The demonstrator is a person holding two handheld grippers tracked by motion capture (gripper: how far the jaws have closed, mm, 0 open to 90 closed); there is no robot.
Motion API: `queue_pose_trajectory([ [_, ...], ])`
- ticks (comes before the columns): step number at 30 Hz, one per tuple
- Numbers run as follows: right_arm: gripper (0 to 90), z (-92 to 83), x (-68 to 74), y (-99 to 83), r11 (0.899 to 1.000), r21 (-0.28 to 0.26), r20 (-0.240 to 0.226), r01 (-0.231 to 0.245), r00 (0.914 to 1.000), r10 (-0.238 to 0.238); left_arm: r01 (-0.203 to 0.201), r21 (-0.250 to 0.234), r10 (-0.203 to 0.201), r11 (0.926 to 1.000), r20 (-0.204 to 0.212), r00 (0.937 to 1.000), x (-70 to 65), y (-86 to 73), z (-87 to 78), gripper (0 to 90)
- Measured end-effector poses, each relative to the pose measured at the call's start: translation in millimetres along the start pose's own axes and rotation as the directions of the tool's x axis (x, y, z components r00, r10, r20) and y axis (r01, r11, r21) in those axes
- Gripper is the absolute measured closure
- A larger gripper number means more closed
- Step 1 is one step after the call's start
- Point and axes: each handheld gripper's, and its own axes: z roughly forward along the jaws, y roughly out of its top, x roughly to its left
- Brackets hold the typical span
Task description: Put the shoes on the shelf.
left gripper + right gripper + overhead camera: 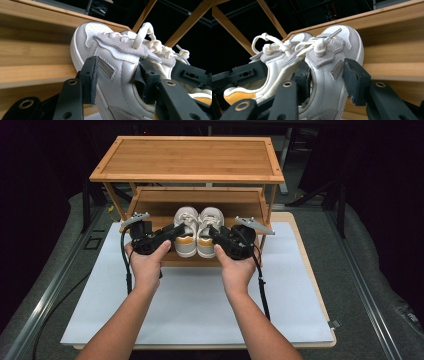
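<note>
A pair of white sneakers with grey suede patches and orange heels sits toes-inward on the lower shelf [155, 202] of a wooden shoe rack. My left gripper [175, 232] [117, 71] is shut on the side wall of the left sneaker [186, 222] [92, 32], with one jaw outside and one inside the opening. In the same way, my right gripper [215, 233] [329, 75] is shut on the side wall of the right sneaker [210, 222] [338, 37]. I cannot tell whether the soles rest on the shelf or are slightly raised.
The rack's top shelf [190, 160] hangs over the back half of the lower shelf, with slanted side posts [114, 200] at each end. The rack stands on a white mat [190, 295] over a wooden board. Dark floor and a metal rail [50, 285] lie to the left.
</note>
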Motion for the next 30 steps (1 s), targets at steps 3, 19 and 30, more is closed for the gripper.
queue_pose_trajectory([
  [3,58.5,4.7,-1.0,5.9,1.0,0.005,0.008,0.007,0.9999,-0.007,-0.001,0.003,0.001,1.0,-0.007,1.0,0.2,4.8,4.4,56.6],
  [19,58.4,26.5,-14.5,24.2,1.0,0.022,0.017,-0.013,0.9998,0.013,-0.007,0.01,0.007,0.9999,-0.012,0.9999,8.3,23.4,28.5,56.6],
  [30,58.4,41.8,-19.2,27.9,0.999,0.033,0.026,-0.024,0.9994,0.023,0.02,0.019,-0.019,0.9996,-0.021,0.9996,17.2,26.3,41.9,56.6],
])
